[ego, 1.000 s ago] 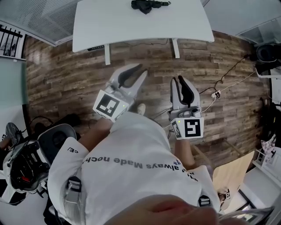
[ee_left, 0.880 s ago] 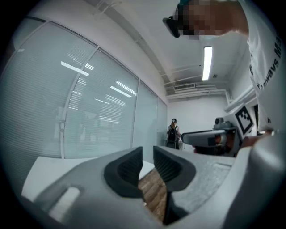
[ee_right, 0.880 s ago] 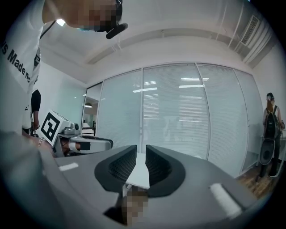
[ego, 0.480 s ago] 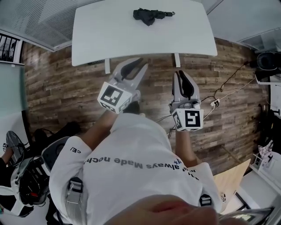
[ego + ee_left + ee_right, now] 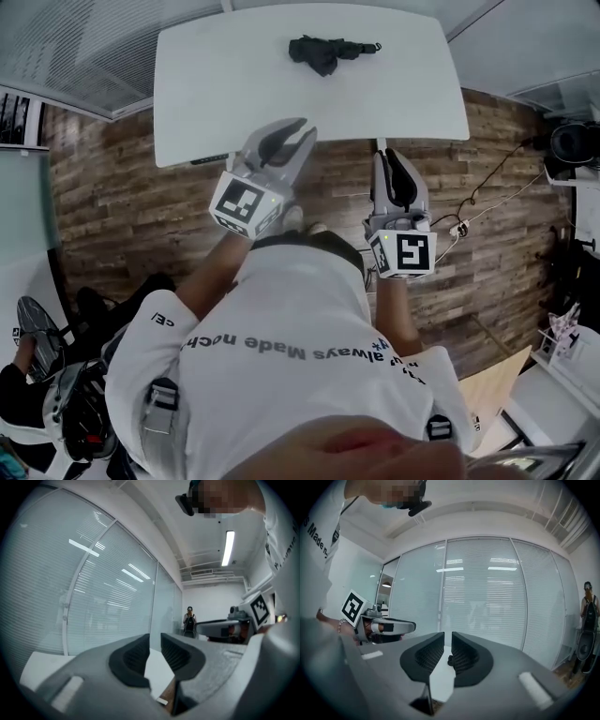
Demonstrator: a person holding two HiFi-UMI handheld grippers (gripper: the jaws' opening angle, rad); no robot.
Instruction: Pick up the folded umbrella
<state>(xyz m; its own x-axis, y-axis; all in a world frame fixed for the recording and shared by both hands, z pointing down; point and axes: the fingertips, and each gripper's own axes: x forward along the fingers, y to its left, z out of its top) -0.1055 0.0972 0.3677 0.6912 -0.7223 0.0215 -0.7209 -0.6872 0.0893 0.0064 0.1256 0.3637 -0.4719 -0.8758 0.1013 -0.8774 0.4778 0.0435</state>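
Note:
The folded black umbrella [image 5: 323, 51] lies near the far edge of a white table [image 5: 216, 84]. In the head view both grippers are held out level over the wooden floor, short of the table's near edge. My left gripper [image 5: 291, 131] has its jaws shut with nothing between them, and its tips reach the table's edge. My right gripper [image 5: 387, 159] is also shut and empty, a little further back. In the right gripper view the umbrella [image 5: 450, 660] shows small and far beyond the right gripper [image 5: 448, 637]. The left gripper [image 5: 155, 637] points at the tabletop [image 5: 157, 672].
Cables [image 5: 469, 192] run over the plank floor on the right. A chair and gear [image 5: 75, 412] stand at lower left, a tan board [image 5: 487, 375] at lower right. Glass walls with blinds ring the room. A person [image 5: 189, 620] stands far off.
Both grippers have moved forward towards the table together with the person. The table and umbrella now sit lower and nearer in the head view. The jaws have stayed shut.

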